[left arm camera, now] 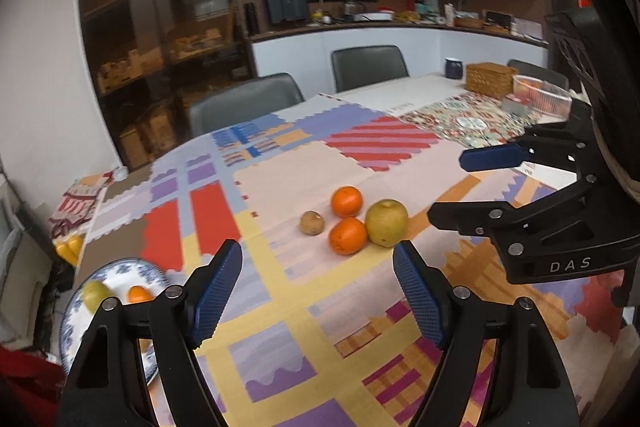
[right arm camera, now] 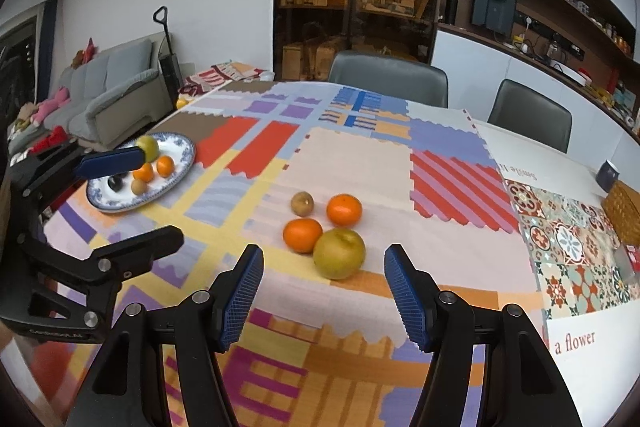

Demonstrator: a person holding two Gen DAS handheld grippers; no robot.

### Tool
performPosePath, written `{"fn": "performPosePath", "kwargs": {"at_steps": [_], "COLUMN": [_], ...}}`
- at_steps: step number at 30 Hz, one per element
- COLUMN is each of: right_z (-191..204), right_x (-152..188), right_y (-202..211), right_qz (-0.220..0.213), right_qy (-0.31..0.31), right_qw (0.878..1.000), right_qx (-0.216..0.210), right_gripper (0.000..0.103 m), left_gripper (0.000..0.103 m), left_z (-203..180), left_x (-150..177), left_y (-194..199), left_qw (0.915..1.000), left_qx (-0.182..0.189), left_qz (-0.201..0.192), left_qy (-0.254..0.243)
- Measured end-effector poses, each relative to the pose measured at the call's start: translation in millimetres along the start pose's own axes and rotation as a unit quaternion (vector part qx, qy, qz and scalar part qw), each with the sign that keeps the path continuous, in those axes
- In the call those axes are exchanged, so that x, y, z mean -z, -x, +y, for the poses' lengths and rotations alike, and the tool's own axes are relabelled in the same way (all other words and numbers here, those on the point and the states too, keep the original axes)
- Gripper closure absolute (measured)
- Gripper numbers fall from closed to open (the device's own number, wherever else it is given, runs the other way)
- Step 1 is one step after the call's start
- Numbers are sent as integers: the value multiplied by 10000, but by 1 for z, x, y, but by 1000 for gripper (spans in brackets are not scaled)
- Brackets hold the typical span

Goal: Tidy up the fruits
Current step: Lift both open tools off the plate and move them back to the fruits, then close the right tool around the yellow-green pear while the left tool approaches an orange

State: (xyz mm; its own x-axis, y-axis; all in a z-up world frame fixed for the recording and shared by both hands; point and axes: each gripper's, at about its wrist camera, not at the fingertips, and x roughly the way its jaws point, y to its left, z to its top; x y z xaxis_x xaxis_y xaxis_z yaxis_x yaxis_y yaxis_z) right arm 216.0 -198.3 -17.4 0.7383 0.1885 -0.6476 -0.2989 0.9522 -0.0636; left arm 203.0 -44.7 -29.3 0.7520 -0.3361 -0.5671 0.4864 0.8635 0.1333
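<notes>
Fruit lies in two places on the patchwork tablecloth: some already on the blue-and-white plate at the far left, the rest in a loose cluster in the middle.

Going left to right in the right wrist view, the plate carries a greenish pear, two small oranges, a brown kiwi and a dark fruit. The left gripper hangs beside it, fingers wide apart and holding nothing. Then comes the cluster: a kiwi, a near orange, a far orange and a yellow-green pear. The pear touches the near orange. The right gripper sits just short of the pear, fingers spread wide and empty.

The pear looks like the next pick. To do it well, I would advance until the blue pads straddle its widest part, keeping the left pad clear of the touching orange so it is not nudged away, and close gently, since round fruit rolls.

The left wrist view shows the cluster from the other side: kiwi, oranges and pear ahead of the open left gripper, with the right gripper at the right edge. Only a slice of the plate shows there, so its full contents are readable in the right wrist view alone.
</notes>
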Motion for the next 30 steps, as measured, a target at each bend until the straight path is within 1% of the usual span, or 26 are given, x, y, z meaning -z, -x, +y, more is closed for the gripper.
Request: {"fn": "performPosePath", "kwargs": {"at_steps": [4, 13, 15, 17, 20, 23, 27, 30], "right_z": [-5, -13, -15, -16, -18, -19, -21, -24], "right_x": [5, 16, 17, 18, 20, 20, 19, 17], "right_y": [-15, -54, -62, -71, -81, -88, -97, -104], "right_qz": [139, 502, 588, 686, 767, 800, 818, 845], "right_qy": [-2, -39, -34, -24, 11, 56, 84, 21], "right_qw": [9999, 9985, 9980, 9973, 9965, 9961, 9956, 9953], "right_qx": [-80, -205, -227, -279, -327, -378, -439, -479], "right_gripper": [39, 39, 39, 39, 39, 40, 40, 40], "left_gripper": [36, 43, 45, 50, 51, 53, 53, 53], "left_z": [-2, 3, 4, 3, 1, -1, -2, 0], "left_x": [2, 7, 8, 9, 8, 8, 9, 8], "left_y": [-20, -65, -74, -82, -92, -99, -106, -109], "left_qw": [9995, 9969, 9957, 9941, 9911, 9891, 9872, 9872], "left_qx": [218, 519, 617, 695, 842, 941, 946, 966], "left_qz": [159, 475, 561, 649, 737, 804, 855, 868], "left_qy": [-168, -355, -412, -528, -719, -802, -963, -922]}}
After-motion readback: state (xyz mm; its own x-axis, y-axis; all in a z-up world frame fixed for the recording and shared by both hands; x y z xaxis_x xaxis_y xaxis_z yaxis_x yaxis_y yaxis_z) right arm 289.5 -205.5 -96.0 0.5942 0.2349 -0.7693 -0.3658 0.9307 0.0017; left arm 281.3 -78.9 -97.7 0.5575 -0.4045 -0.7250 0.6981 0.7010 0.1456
